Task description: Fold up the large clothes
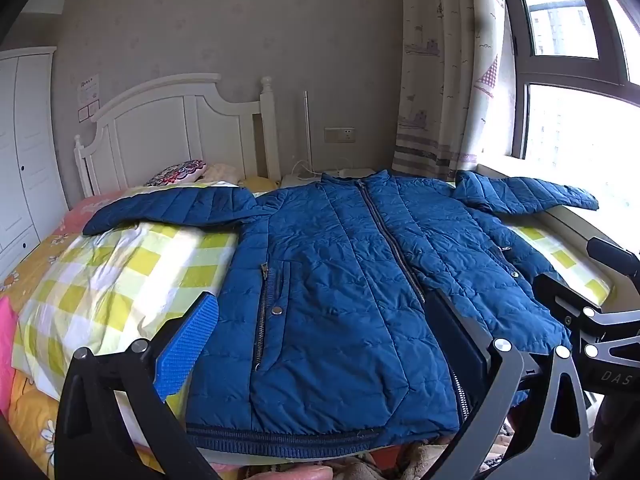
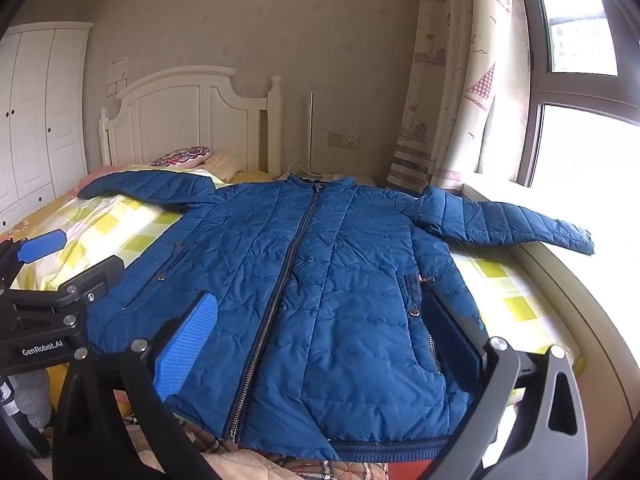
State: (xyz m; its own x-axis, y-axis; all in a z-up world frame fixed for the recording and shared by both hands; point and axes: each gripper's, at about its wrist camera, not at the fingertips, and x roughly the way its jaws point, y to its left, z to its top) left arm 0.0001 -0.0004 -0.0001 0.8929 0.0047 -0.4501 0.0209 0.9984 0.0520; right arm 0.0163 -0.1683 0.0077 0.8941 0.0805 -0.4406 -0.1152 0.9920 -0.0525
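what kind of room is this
Most likely a bedroom, perhaps a child's: a bed with a white headboard, a white wardrobe, and the blue jacket spread flat on a checked bedsheet.

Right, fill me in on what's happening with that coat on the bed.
A person holds two grippers over a blue jacket spread flat, zipped, on the bed, both sleeves out. The left gripper and right gripper hover open near the hem, gripping nothing. No fold has been made yet.
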